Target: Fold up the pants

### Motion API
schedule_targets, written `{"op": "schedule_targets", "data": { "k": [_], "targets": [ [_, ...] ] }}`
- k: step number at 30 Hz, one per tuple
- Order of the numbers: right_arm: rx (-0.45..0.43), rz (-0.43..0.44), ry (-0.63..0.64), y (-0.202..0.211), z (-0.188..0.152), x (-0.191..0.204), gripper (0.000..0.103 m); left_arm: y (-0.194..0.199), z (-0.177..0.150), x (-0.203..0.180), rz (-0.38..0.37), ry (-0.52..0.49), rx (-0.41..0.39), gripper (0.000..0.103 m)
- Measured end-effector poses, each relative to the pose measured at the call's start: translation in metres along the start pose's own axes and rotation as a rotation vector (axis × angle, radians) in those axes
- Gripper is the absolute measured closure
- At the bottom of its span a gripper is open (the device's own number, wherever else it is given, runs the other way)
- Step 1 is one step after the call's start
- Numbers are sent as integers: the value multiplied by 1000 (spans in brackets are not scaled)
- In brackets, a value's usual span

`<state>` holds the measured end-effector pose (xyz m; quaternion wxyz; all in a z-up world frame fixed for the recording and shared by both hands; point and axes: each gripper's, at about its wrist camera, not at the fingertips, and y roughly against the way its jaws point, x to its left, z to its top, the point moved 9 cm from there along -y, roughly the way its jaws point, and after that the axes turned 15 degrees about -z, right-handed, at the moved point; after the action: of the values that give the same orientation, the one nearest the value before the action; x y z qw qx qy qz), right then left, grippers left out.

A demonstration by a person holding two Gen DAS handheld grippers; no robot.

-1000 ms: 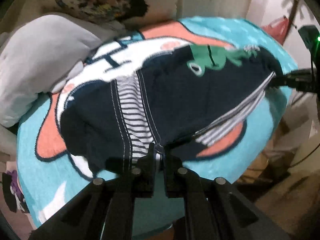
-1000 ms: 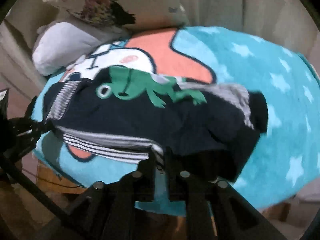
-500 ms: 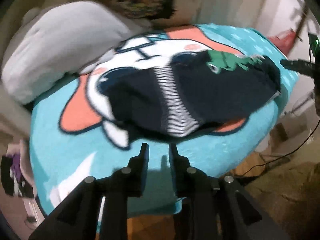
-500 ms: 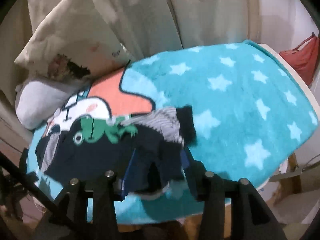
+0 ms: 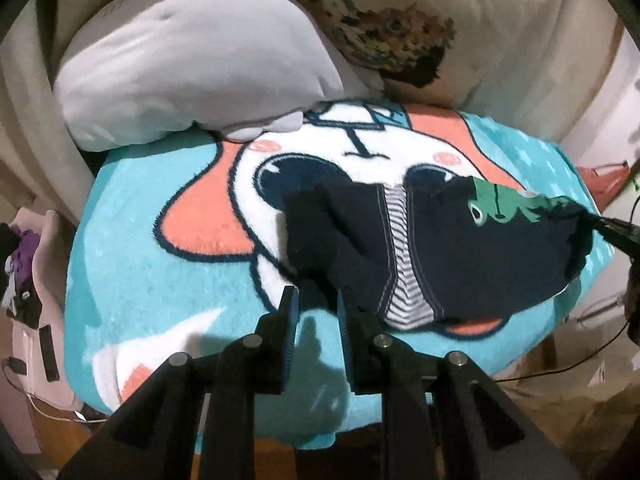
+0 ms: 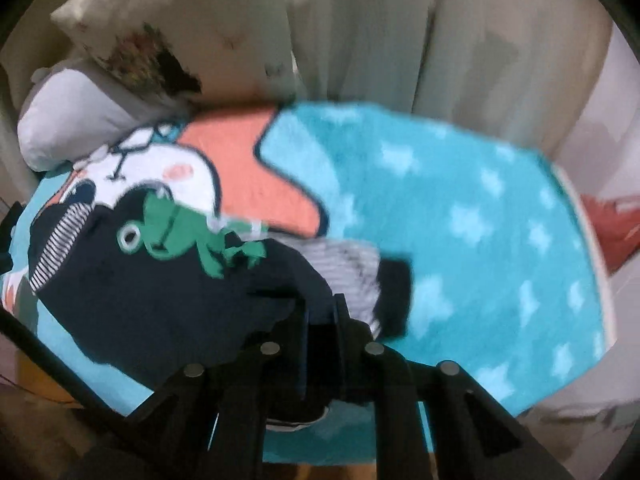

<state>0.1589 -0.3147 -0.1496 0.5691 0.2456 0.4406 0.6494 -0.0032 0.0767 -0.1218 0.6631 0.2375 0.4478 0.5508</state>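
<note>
Lying bunched: one pants [image 5: 440,256].

— What carried it all?
— A surface under a teal blanket [image 5: 132,248] with a cartoon face and stars.
— And on the blanket?
— Dark pants [image 5: 460,256] with a green frog lay bunched at its near side; a grey cushion [image 5: 192,68] rested on the far edge.

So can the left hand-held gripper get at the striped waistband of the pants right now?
Probably yes. The left hand-held gripper is open and holds nothing, and the striped waistband lies uncovered on the blanket just ahead and to its right, with nothing between them.
</note>
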Motion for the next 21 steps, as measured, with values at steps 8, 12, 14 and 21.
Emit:
{"op": "schedule_targets", "data": {
  "k": [8,12,14,21],
  "targets": [
    [77,-49,10,-49,6,-18,89,-4,9,-3,-8,61,-32,82],
    [137,-90,-29,-76,-9,-28,56,-5,9,-1,16,86,-31,80],
    [123,-87,-53,-70,-6,-35,50,-3,14,1,27,98,-37,80],
    [5,-201,-112,-25,20,-60,36,-11,41,-3,3,131,-60,74]
  ]
}}
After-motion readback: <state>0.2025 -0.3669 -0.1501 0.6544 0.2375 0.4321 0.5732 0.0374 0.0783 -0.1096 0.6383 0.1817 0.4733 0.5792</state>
